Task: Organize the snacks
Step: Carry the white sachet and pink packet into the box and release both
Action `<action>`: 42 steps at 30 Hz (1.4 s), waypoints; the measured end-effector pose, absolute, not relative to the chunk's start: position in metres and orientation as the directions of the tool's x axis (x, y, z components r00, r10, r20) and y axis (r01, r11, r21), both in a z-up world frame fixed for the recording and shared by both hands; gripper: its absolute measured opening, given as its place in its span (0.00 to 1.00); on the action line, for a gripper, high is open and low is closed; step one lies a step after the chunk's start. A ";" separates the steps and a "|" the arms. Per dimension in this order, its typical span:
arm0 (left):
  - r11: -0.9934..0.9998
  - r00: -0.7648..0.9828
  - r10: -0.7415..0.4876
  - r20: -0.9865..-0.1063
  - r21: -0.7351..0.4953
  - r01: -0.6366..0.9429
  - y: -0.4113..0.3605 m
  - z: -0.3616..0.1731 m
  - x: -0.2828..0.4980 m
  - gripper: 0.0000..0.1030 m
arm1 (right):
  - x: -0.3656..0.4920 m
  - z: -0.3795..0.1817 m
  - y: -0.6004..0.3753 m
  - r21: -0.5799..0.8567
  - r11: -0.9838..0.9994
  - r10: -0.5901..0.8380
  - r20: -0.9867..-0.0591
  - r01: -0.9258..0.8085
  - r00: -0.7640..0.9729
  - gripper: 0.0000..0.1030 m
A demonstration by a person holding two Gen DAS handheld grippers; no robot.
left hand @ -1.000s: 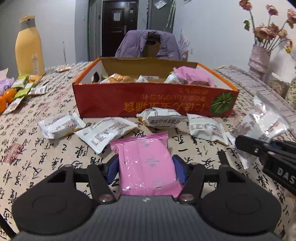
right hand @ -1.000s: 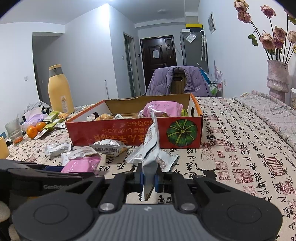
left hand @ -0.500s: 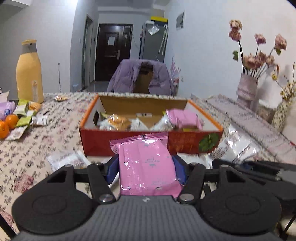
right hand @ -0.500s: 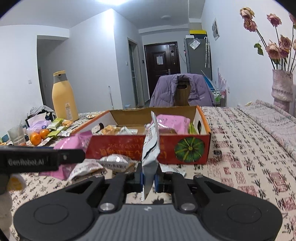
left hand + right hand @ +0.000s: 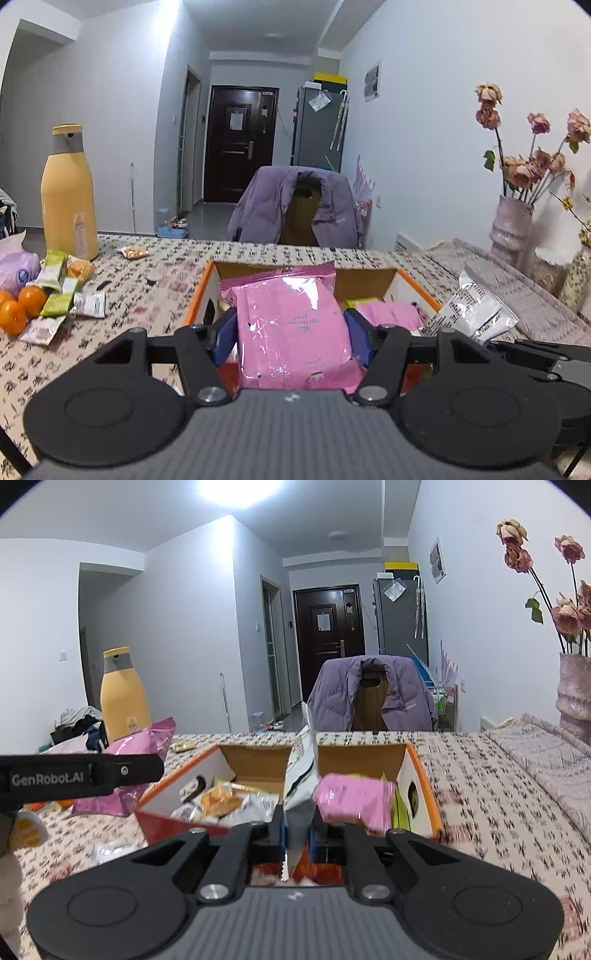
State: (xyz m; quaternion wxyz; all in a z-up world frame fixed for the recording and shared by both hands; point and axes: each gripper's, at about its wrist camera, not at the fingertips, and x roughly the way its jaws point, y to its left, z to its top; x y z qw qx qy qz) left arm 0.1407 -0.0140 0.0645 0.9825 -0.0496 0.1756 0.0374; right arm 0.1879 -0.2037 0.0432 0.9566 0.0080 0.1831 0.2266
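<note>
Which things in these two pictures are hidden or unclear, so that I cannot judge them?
- Left wrist view: the box floor and front wall are hidden behind the pink packet and the left gripper.
- Left wrist view: print on the silver packet is too small to read.
- Right wrist view: the snacks in the box are blurred; the silver packet covers some.

Left tongs (image 5: pixel 291 332) clamp a pink snack packet (image 5: pixel 293 328) above the orange box (image 5: pixel 199 295).

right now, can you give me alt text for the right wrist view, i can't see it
The right gripper, jaws shut on a silver snack packet held edge-on, faces an open orange cardboard box of snacks on a patterned table. At left, the left gripper carries a pink packet.
</note>
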 end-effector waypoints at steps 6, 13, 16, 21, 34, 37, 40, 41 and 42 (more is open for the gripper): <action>0.988 0.938 0.082 -0.337 -0.097 -0.121 -0.007 0.071 0.171 0.60 | 0.223 0.056 -0.195 0.105 0.901 0.430 -0.344 -0.421 0.834 0.10; 0.984 0.932 0.107 -0.346 -0.097 -0.149 0.001 0.069 0.214 0.60 | 0.265 0.062 -0.181 0.102 0.909 0.414 -0.353 -0.405 0.839 0.11; 0.983 0.927 0.111 -0.357 -0.094 -0.154 0.003 0.063 0.232 0.60 | 0.282 0.058 -0.175 0.103 0.913 0.405 -0.362 -0.396 0.840 0.10; 0.982 0.918 0.135 -0.373 -0.076 -0.175 0.007 0.049 0.260 0.60 | 0.307 0.050 -0.162 0.094 0.922 0.382 -0.380 -0.376 0.843 0.11; 0.986 0.905 0.125 -0.407 -0.050 -0.159 0.014 0.008 0.280 0.61 | 0.317 0.012 -0.144 0.011 0.928 0.346 -0.396 -0.372 0.851 0.11; 0.987 0.905 0.103 -0.412 -0.068 -0.143 0.019 0.006 0.280 0.62 | 0.315 0.013 -0.147 0.015 0.928 0.349 -0.392 -0.373 0.852 0.13; 0.984 0.909 0.095 -0.405 -0.098 -0.146 0.025 0.007 0.278 0.78 | 0.314 0.013 -0.153 0.022 0.931 0.344 -0.387 -0.365 0.855 0.32; 0.982 0.911 0.096 -0.400 -0.113 -0.153 0.028 0.008 0.276 0.86 | 0.314 0.013 -0.155 0.025 0.934 0.339 -0.386 -0.357 0.858 0.50; 0.980 0.914 0.097 -0.393 -0.123 -0.157 0.030 0.008 0.275 0.89 | 0.314 0.013 -0.157 0.027 0.937 0.332 -0.384 -0.349 0.861 0.66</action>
